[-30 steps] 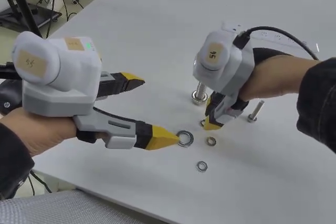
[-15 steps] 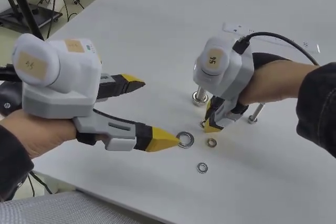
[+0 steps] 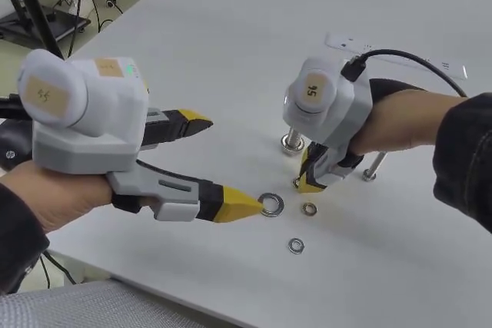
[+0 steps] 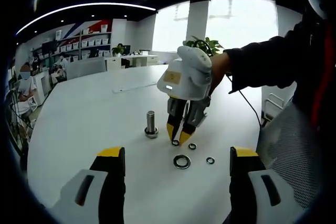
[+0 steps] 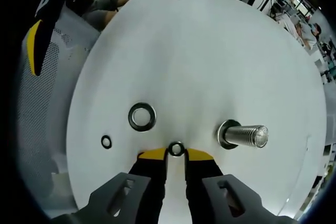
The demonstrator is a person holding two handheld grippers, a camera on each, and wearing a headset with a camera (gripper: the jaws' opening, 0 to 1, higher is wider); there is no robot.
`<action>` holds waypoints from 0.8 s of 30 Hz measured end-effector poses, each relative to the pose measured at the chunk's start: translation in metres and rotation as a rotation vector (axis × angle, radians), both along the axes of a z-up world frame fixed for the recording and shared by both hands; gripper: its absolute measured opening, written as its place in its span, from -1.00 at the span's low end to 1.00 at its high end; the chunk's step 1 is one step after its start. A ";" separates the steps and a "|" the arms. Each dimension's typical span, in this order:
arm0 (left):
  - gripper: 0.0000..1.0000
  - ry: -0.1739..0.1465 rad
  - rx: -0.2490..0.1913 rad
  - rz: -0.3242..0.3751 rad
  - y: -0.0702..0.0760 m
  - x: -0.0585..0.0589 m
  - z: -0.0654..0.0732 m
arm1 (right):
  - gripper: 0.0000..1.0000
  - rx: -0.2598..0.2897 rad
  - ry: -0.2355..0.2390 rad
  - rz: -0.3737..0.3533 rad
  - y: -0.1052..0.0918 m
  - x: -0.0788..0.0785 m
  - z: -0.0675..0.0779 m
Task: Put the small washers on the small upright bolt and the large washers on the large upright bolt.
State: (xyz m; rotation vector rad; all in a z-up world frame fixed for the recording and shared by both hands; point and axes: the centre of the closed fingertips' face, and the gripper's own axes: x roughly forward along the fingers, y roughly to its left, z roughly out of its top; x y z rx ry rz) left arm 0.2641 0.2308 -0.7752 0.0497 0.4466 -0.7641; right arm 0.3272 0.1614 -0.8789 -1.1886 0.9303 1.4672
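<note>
Jaws spread wide on our left gripper (image 4: pixel 177 152); our right gripper (image 5: pixel 176 153) pinches a small washer (image 5: pixel 176 149) flat on the table (image 3: pixel 231 36). We read 95 on its sticker (image 3: pixel 311 91).

The white table (image 3: pixel 231 36) carries a large upright bolt (image 3: pixel 292 142) near the middle of the head view, with a small upright bolt (image 3: pixel 373 165) standing to its right. Below them a large washer (image 3: pixel 270 203) lies flat. One small washer (image 5: pixel 176 149) lies just below the large bolt, and two more small washers (image 3: pixel 309 208) lie lower right of the large washer, all apart. A white power strip (image 3: pixel 384 50) lies toward the upper right.
</note>
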 end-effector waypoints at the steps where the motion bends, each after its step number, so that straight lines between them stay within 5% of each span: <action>1: 0.63 0.000 0.000 0.000 0.000 0.000 0.000 | -0.73 0.001 -0.001 0.002 0.000 0.000 0.000; 24: 0.62 0.004 0.004 -0.002 0.000 0.001 -0.001 | -0.73 -0.007 0.003 -0.003 -0.005 0.001 0.009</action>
